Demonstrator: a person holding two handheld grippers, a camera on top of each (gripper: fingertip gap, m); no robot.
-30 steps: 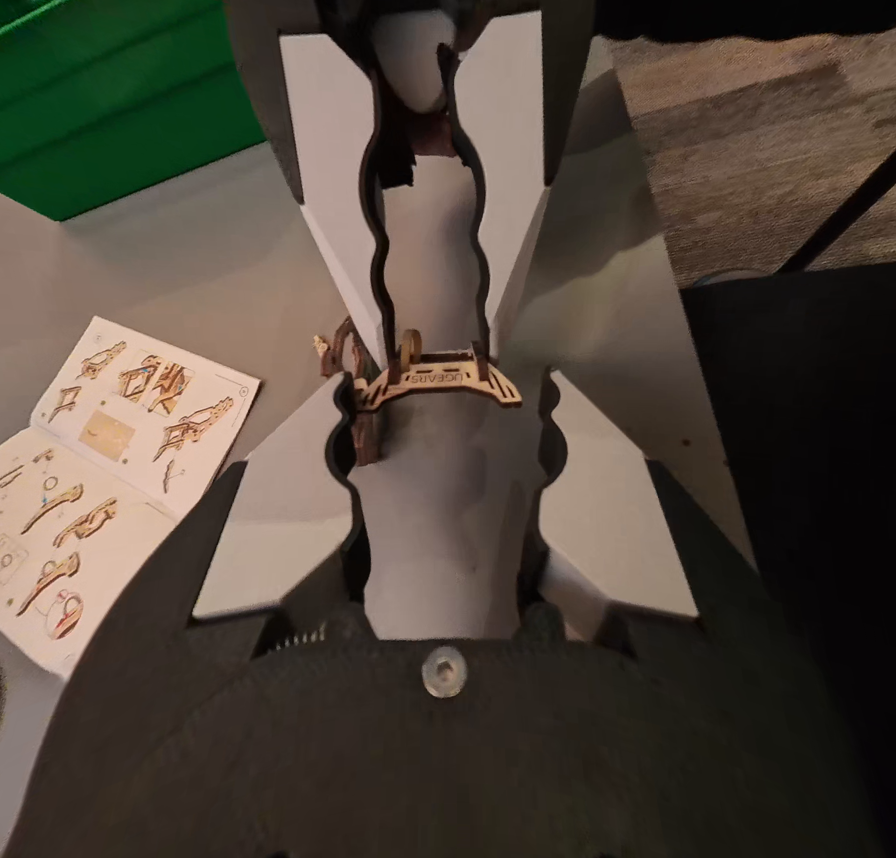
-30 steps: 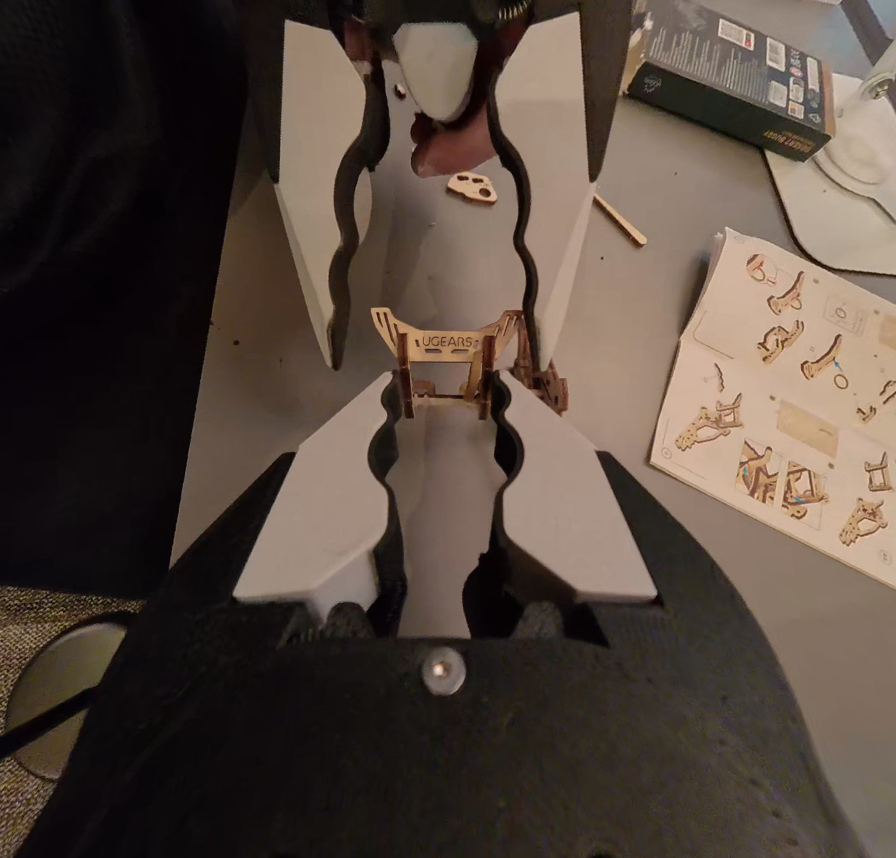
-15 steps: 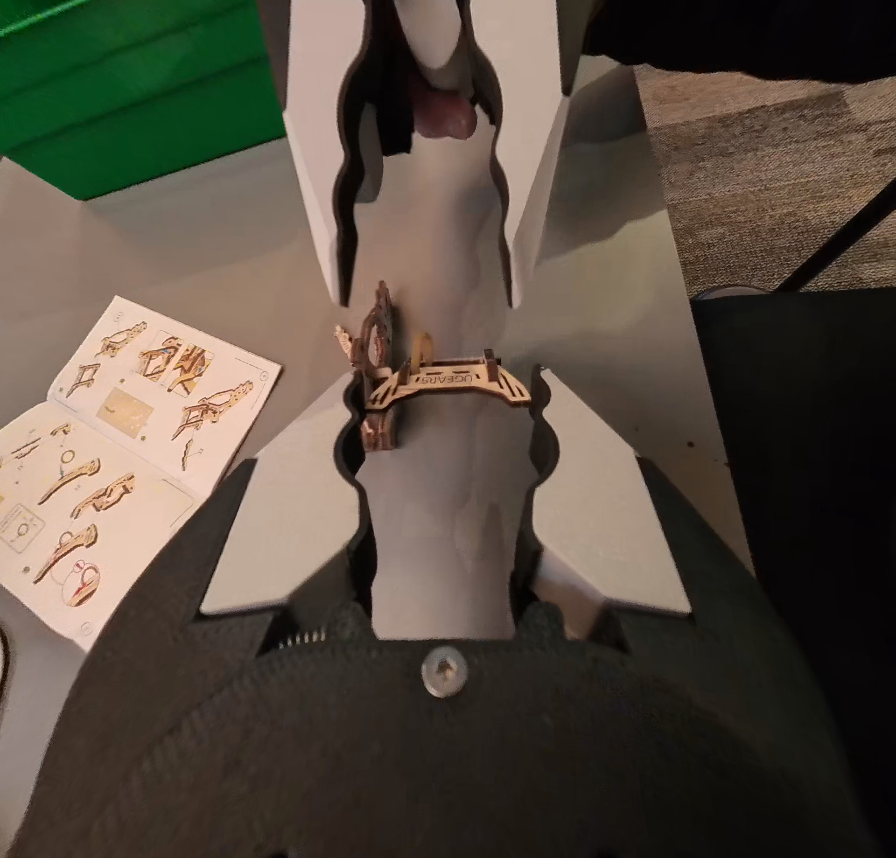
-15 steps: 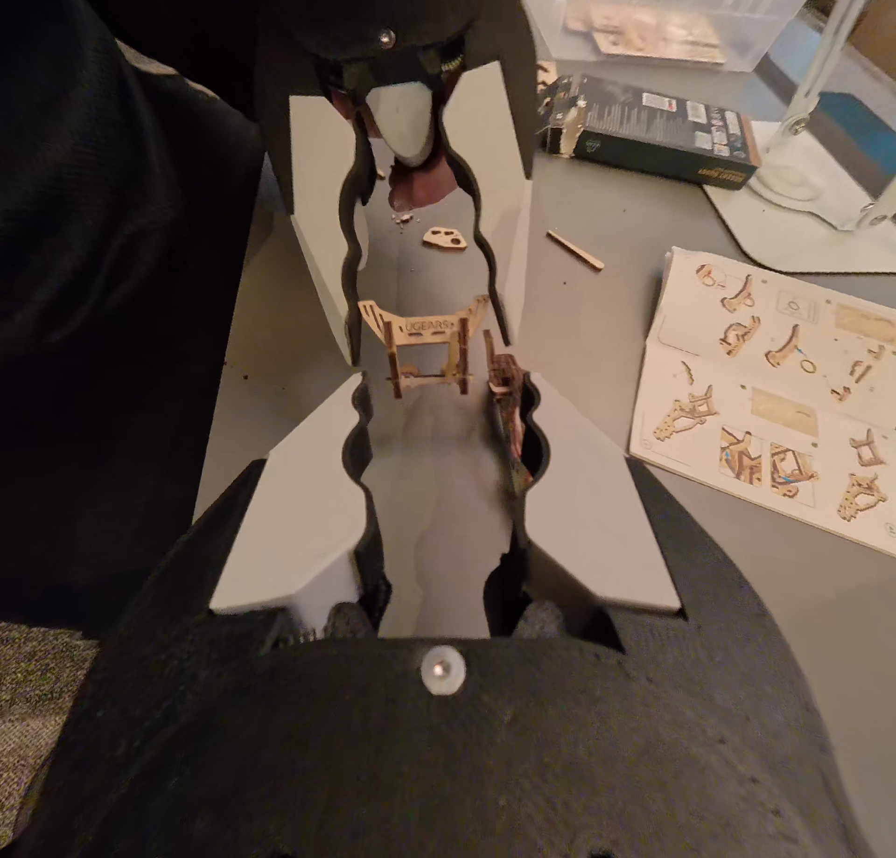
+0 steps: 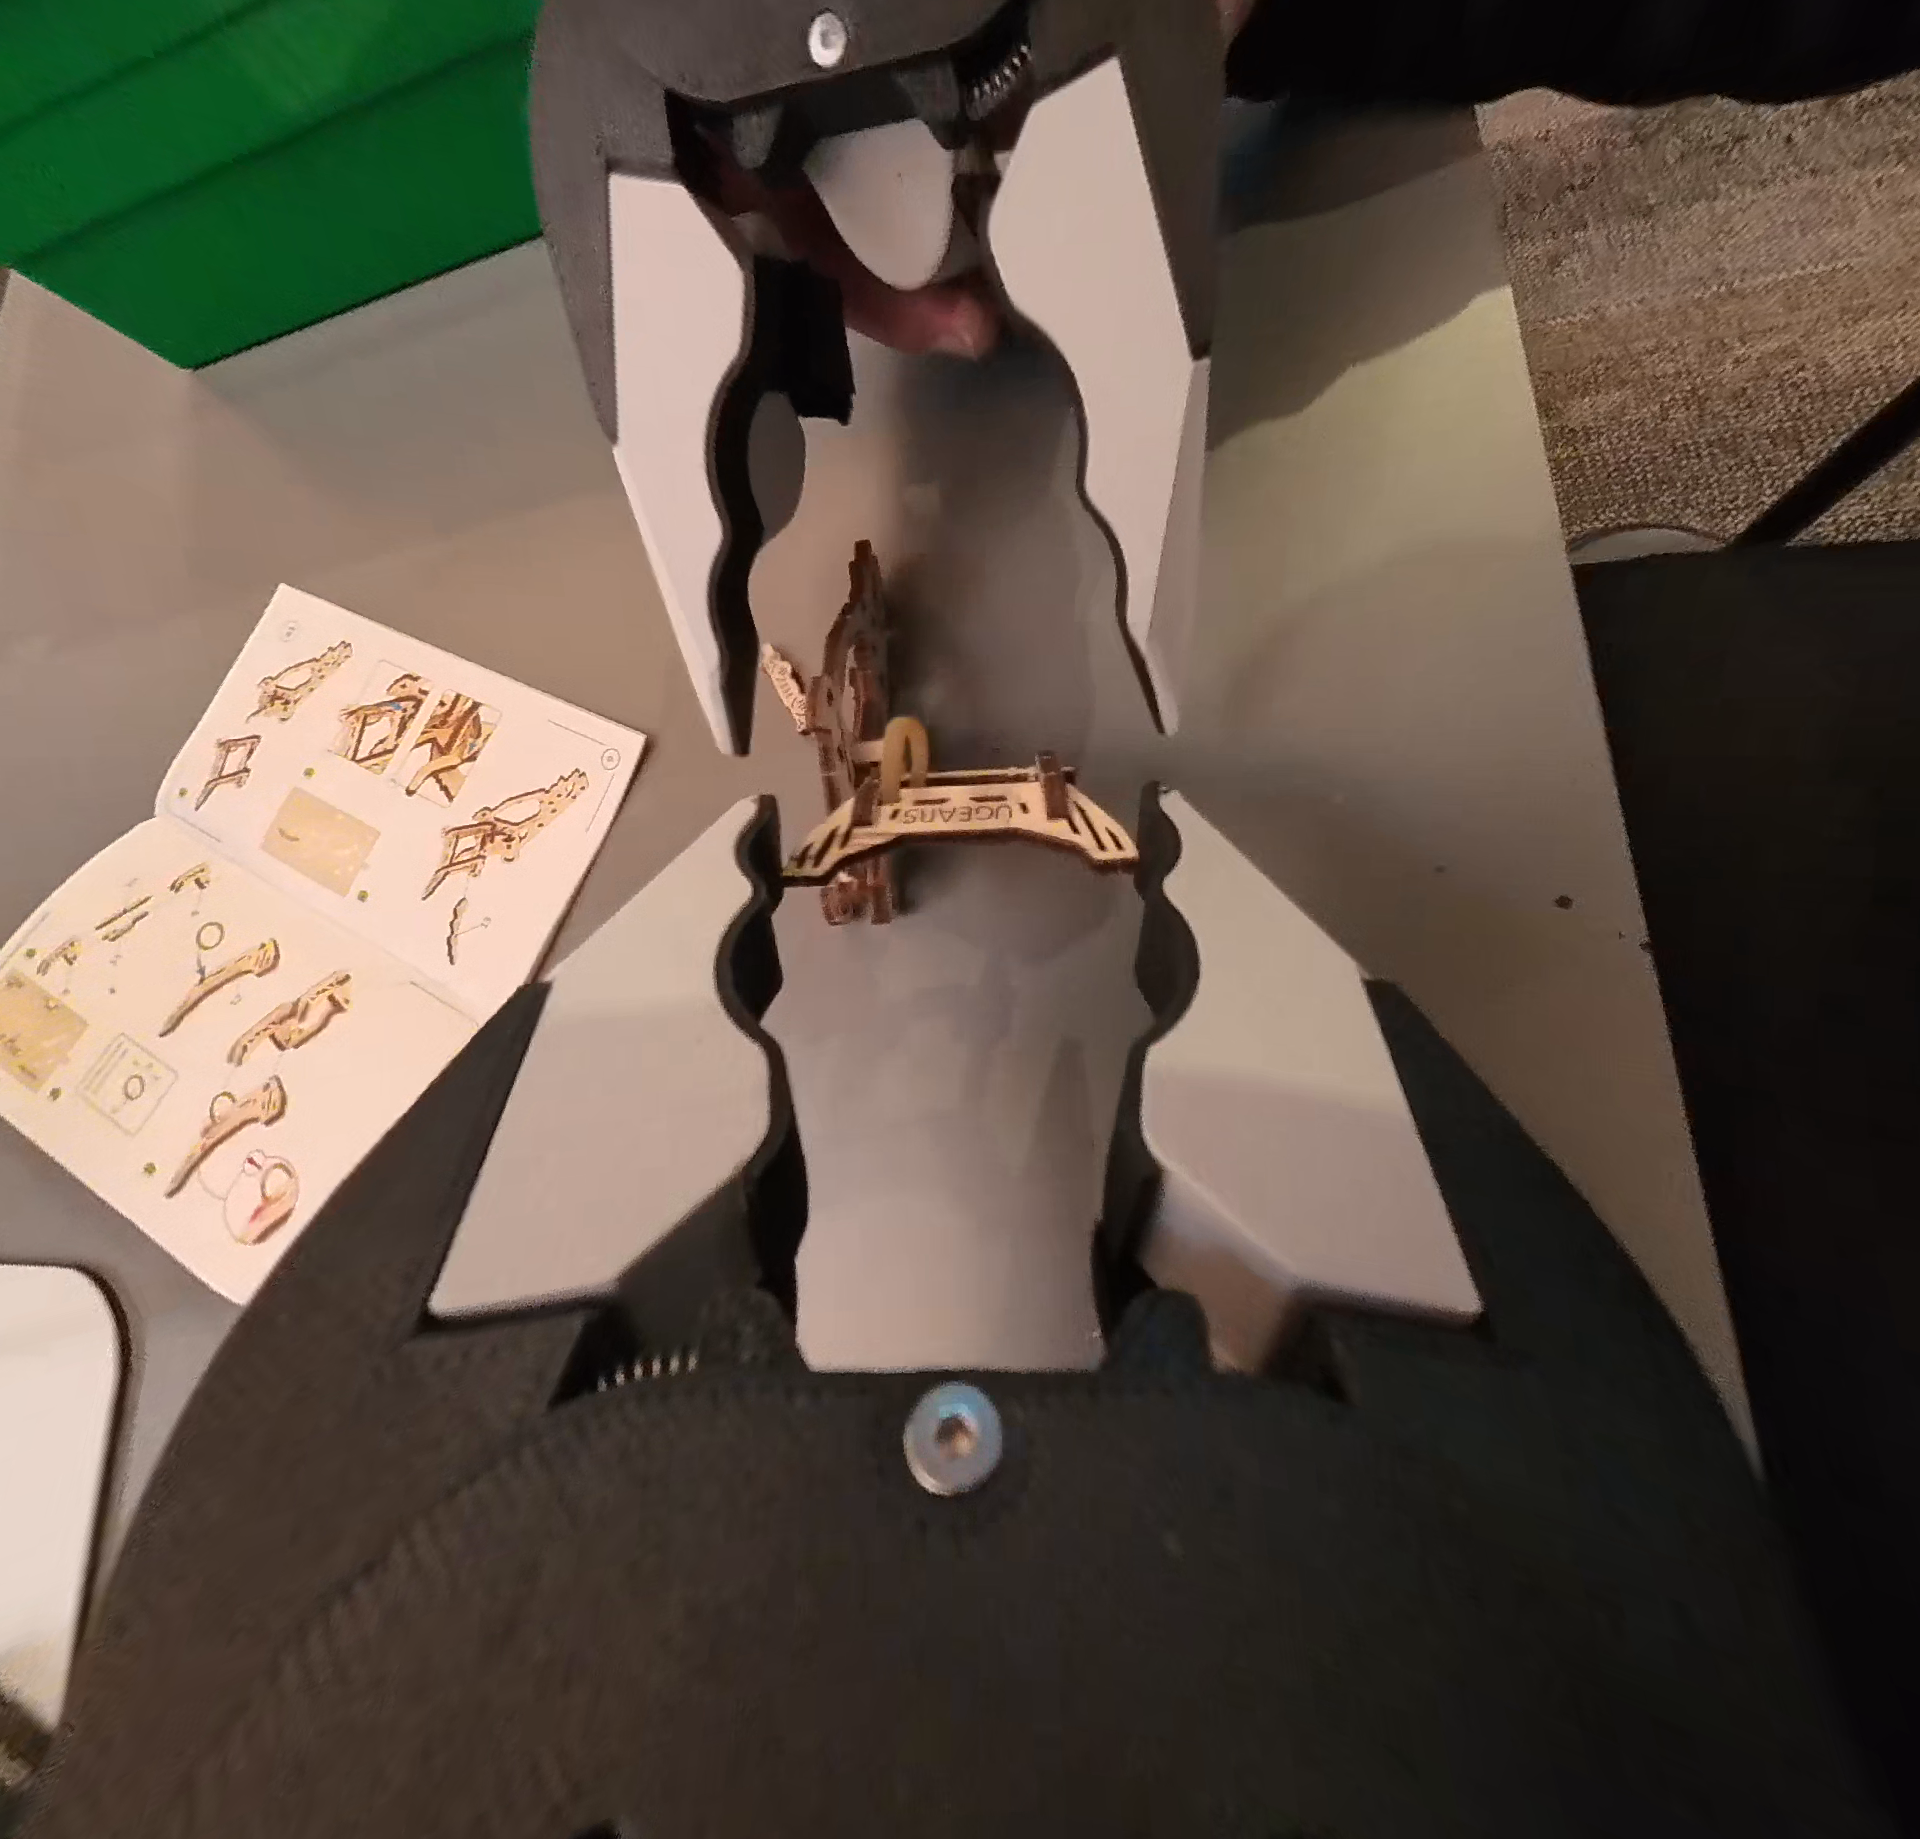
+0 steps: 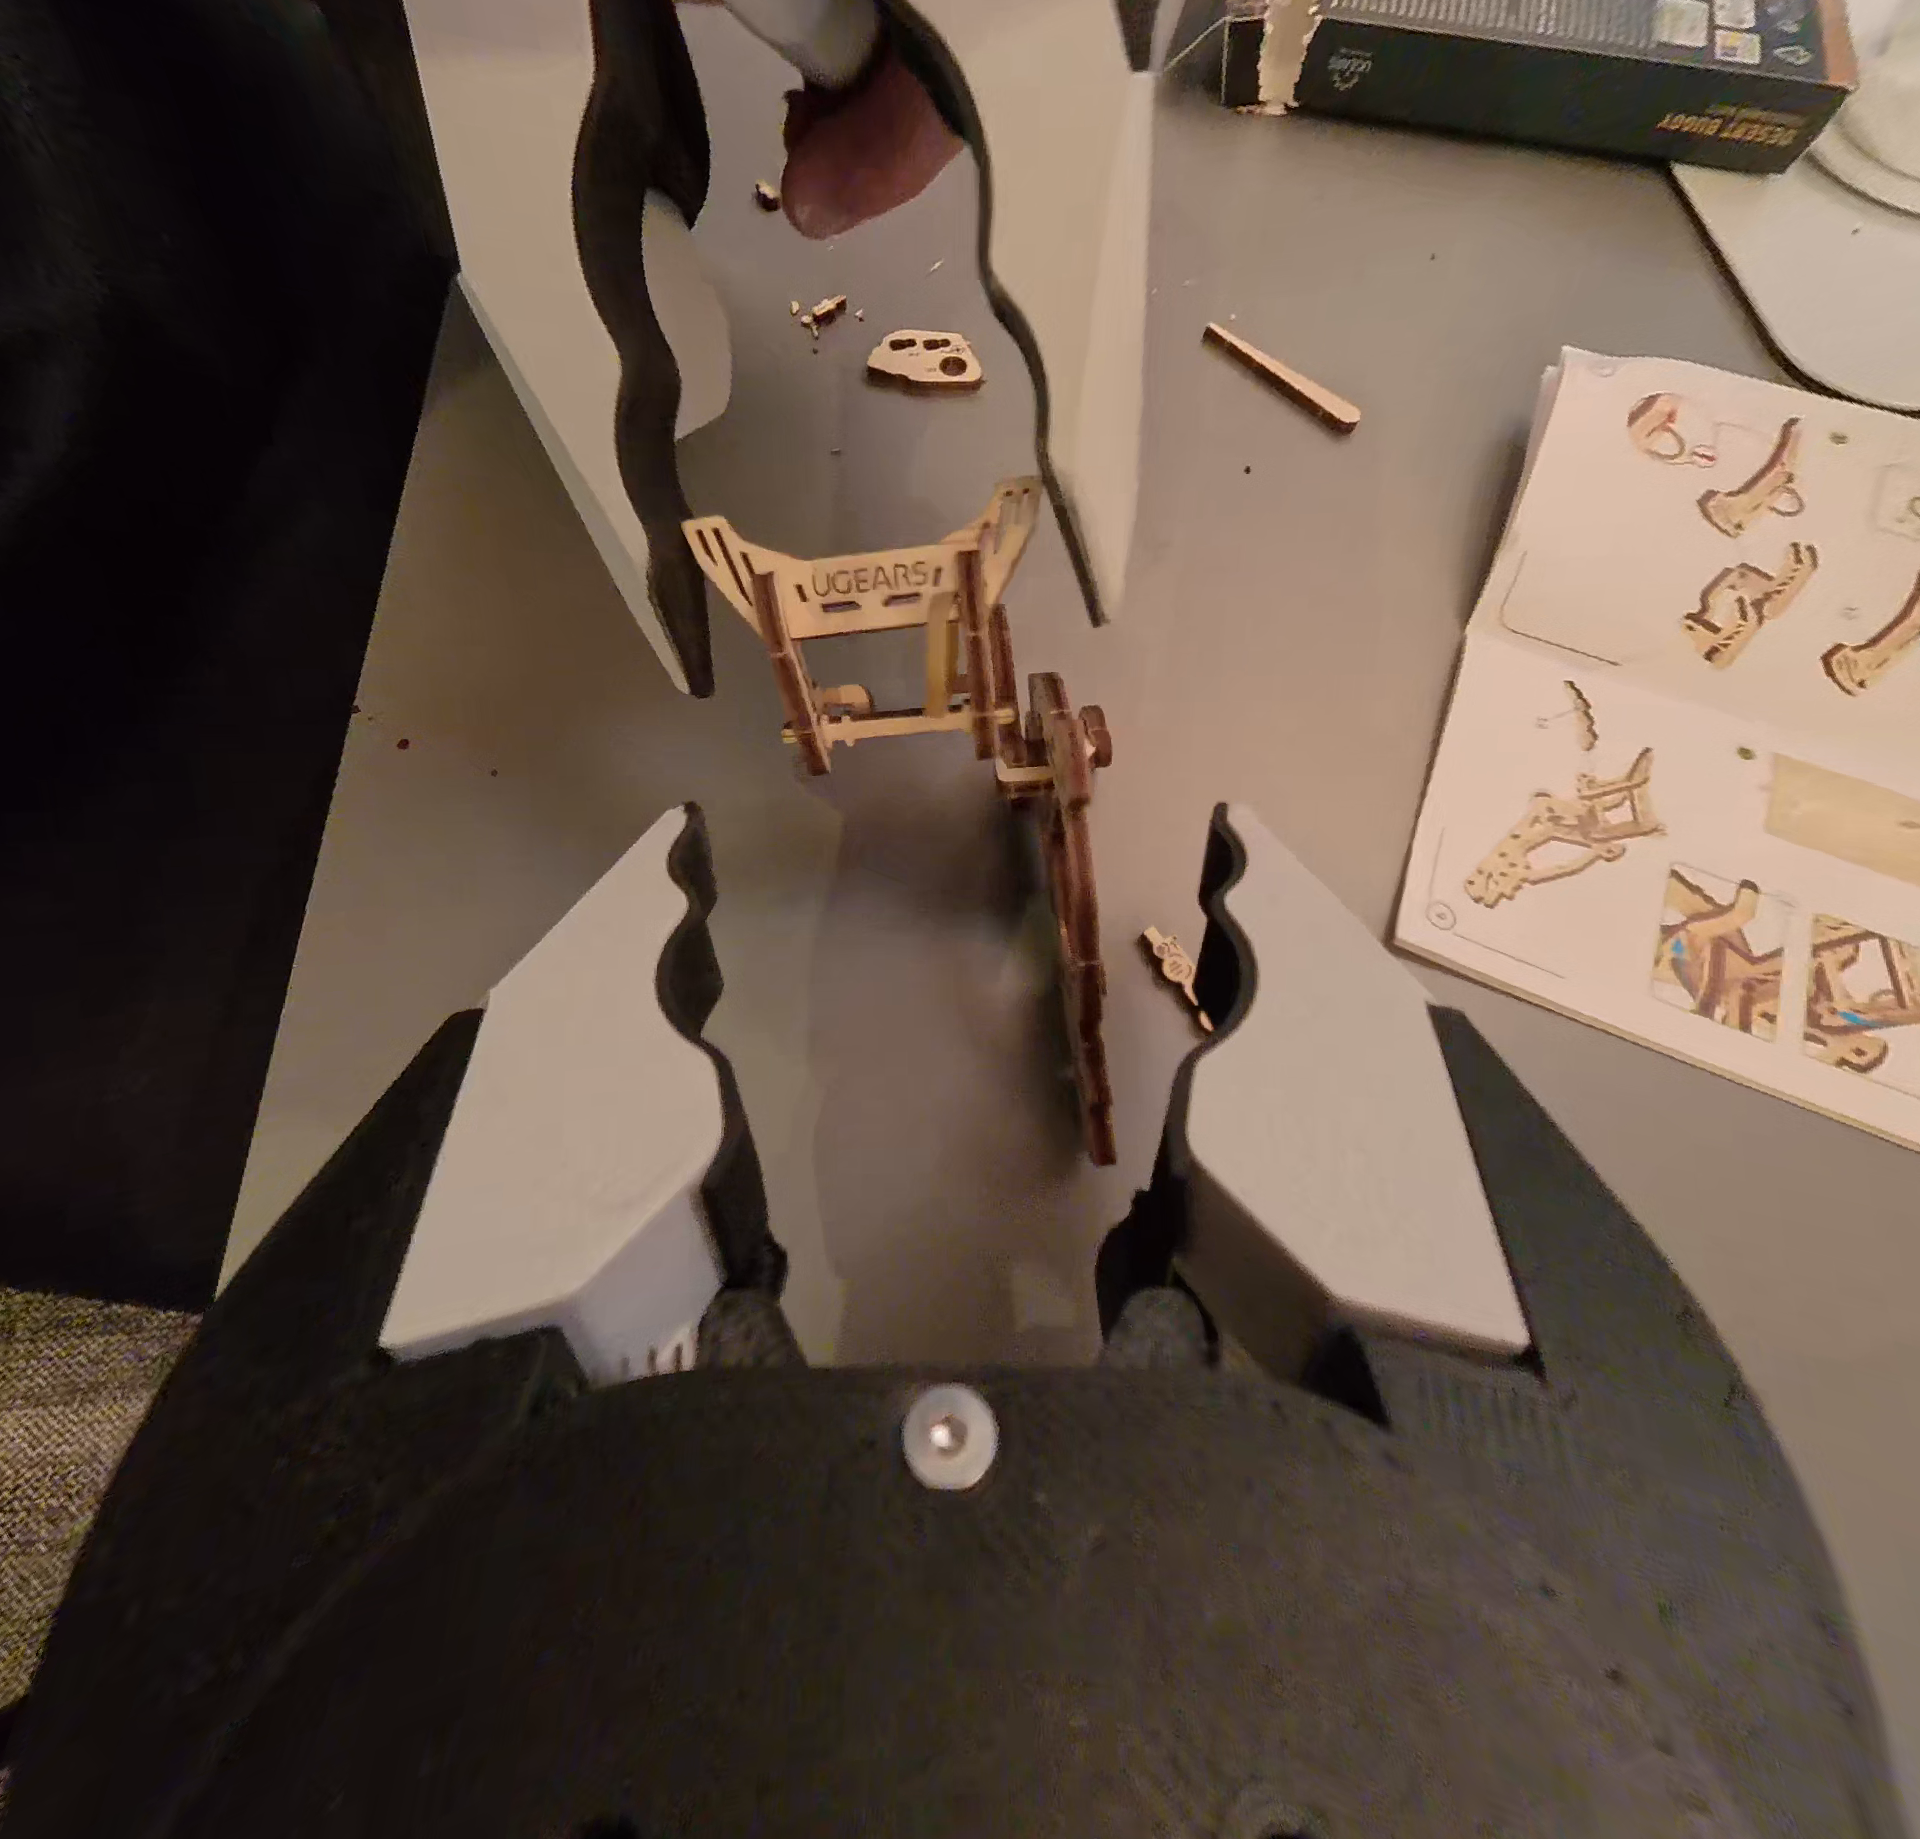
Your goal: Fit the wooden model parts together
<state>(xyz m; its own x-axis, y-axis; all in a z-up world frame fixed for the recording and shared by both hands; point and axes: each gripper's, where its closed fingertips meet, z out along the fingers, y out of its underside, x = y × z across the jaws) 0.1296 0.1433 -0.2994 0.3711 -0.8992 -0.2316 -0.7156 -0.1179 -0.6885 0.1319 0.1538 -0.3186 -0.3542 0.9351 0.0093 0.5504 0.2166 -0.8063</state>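
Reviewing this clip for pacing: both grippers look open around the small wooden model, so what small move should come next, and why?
Probably close the left gripper on the pale wooden frame to steady it: its open fingertips flank the frame's ends, and the dark slotted side piece leans beside it, seemingly half seated. The right gripper holds nothing.

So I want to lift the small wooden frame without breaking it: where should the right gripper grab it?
Probably across the two upright side legs of the wooden frame, just under the pale top plate, coming in level from the right gripper's side. The legs are parallel and braced by a crossbar; the flared plate ends look thin, and the dark side piece blocks lower down.
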